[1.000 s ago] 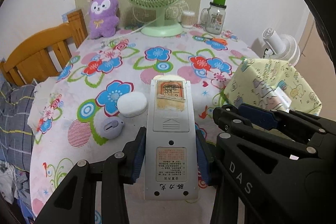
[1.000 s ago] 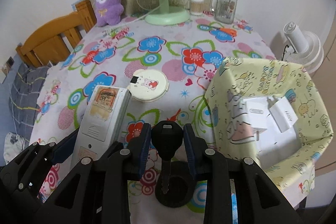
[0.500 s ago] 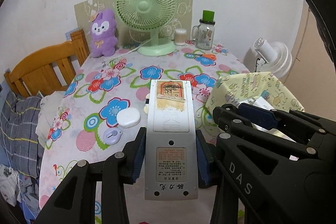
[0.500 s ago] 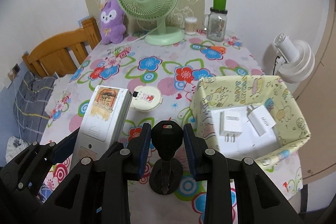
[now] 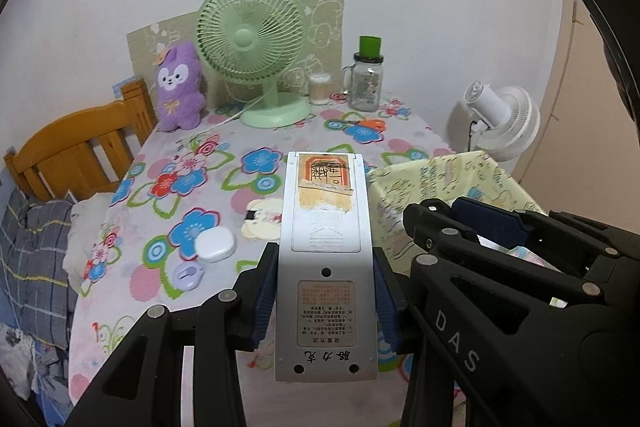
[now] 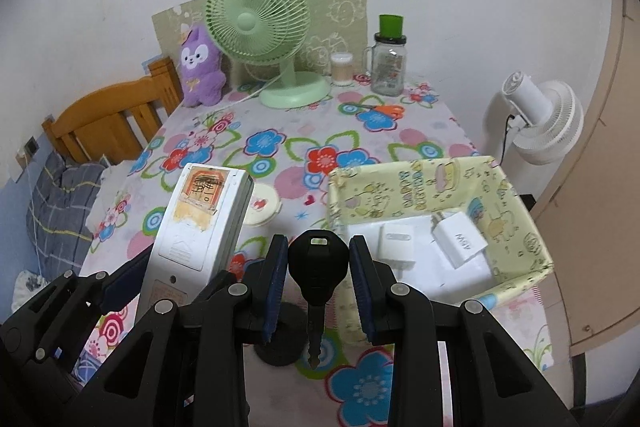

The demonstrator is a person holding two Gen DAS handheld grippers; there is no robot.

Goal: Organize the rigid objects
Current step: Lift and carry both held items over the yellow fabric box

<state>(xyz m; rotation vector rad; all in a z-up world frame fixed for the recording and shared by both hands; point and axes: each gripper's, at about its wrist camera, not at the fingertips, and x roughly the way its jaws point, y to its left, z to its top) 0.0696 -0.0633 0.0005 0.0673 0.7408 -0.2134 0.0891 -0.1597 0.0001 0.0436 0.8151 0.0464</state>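
We are mid-carry above the flowered surface, left tongs pinching the long white remote control and right tongs pinching the black-headed key, so next each must reach over the yellow fabric bin and let go.

We see a home bedroom: a wooden bedframe, a plush toy, and a fan on a flowered tabletop.
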